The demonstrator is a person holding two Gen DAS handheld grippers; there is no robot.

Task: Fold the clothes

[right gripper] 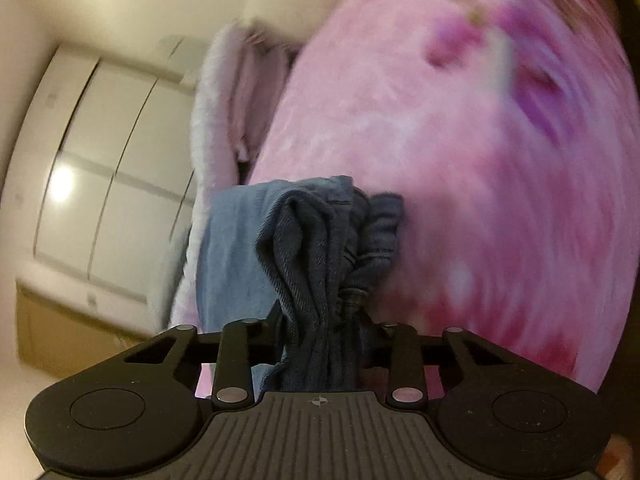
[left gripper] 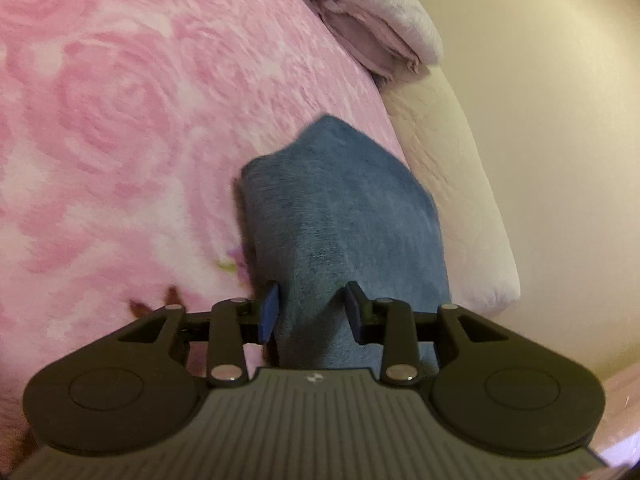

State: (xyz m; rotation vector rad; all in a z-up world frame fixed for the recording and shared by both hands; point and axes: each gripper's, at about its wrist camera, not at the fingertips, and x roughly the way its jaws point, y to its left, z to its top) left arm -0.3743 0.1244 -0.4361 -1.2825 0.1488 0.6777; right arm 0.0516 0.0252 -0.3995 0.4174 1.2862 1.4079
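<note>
A blue denim garment (left gripper: 340, 216) hangs lifted over the pink rose-patterned bedspread (left gripper: 120, 120). My left gripper (left gripper: 313, 300) is shut on a thick fold of it, the blue-padded fingers (left gripper: 269, 308) pressing the cloth from both sides. In the right wrist view, my right gripper (right gripper: 320, 320) is shut on a bunched, darker part of the same garment (right gripper: 312, 248), with a gathered waistband or hem beside it; the fingertips are hidden by the cloth. The right view is motion-blurred.
A folded pale pink blanket (left gripper: 372, 12) lies at the bed's far corner. The cream mattress edge (left gripper: 452, 184) and pale floor (left gripper: 560, 120) lie to the right. White cabinet doors (right gripper: 100, 168) show in the right wrist view.
</note>
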